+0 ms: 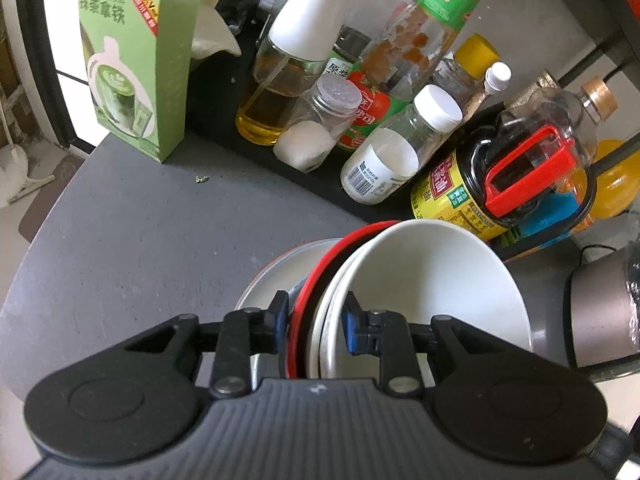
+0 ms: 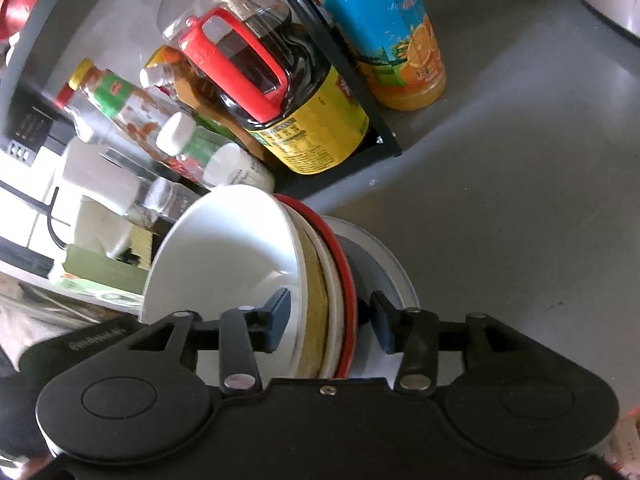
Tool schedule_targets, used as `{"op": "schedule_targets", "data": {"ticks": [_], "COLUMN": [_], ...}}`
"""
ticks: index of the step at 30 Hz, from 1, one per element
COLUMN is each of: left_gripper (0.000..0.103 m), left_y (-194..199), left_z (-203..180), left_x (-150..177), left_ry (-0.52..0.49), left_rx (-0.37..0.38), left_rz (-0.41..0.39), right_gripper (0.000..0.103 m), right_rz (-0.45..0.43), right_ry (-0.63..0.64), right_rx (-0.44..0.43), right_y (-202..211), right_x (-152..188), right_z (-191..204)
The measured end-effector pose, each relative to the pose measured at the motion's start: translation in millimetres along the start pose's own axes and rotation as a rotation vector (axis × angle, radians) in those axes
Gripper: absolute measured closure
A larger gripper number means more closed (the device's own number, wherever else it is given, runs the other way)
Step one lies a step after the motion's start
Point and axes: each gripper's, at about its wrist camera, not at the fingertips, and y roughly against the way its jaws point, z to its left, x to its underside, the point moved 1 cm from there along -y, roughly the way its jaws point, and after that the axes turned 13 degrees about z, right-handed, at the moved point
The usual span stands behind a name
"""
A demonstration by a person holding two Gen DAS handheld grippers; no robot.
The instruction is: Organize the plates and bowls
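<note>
Hand-held gripper (image 1: 316, 322) astride glossy round bowls (image 1: 432, 276)

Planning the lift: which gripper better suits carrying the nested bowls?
Left, probably. The left gripper clamps the nested bowls by their rims; the right gripper straddles them, its outer pad clear of the red rim.

Both units share one build. Left gripper (image 1: 316, 320): ribbed dark-grey body, small cross-mark at top centre, two round black side housings with inset discs, black linkage arms on silver rivets, blue pads on the fingers (image 1: 351, 330). Right gripper (image 2: 332, 316): smoother black body (one silver screw at top centre), faint embossed lettering on its left link, unreadable.
</note>
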Motion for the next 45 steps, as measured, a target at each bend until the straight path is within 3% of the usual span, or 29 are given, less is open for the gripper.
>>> {"op": "schedule_targets", "data": {"ticks": [1,3,7,10,15,18,24,36,41,45], "left_gripper": [0.075,0.072,0.05,0.034,0.023,0.018,0.0,0.0,0.0,0.0], "left_y": [-1,-1,9,22,40,51,74,102,119,131], "left_z": [-1,-1,-2,-6,-21,-35,-65,-107,-119,-133], "left_x": [0,2,9,18,39,56,97,164,192,212], "left_ry": [-0.006,-0.013,-0.002,-0.01,-0.024,-0.048,-0.072,-0.089,-0.103,-0.133], "left_rx": [-0.005,-0.021,-0.071,-0.108,-0.185,-0.238,-0.252,-0.217,-0.153,-0.162], "left_rz": [0.012,0.025,0.01,-0.035,-0.094,-0.13,-0.205,-0.29,-0.324,-0.336], "right_gripper": [0.053,0.033,0.028,0.017,0.002,0.0,0.0,0.0,0.0,0.0], "right_rz": [-0.01,-0.036,-0.072,-0.095,-0.125,-0.131,-0.148,-0.199,-0.236,-0.231], "right_ry": [0.012,0.028,0.073,0.105,0.156,0.172,0.174,0.201,0.216,0.217], "right_rx": [0.008,0.035,0.042,0.03,-0.003,-0.004,-0.015,-0.014,0.001,-0.013], "right_y": [4,13,29,41,69,86,120,179,204,224], "right_x": [0,2,7,13,27,35,48,76,88,95], "right_z": [1,1,-3,-10,-22,-34,-63,-113,-129,-141]}}
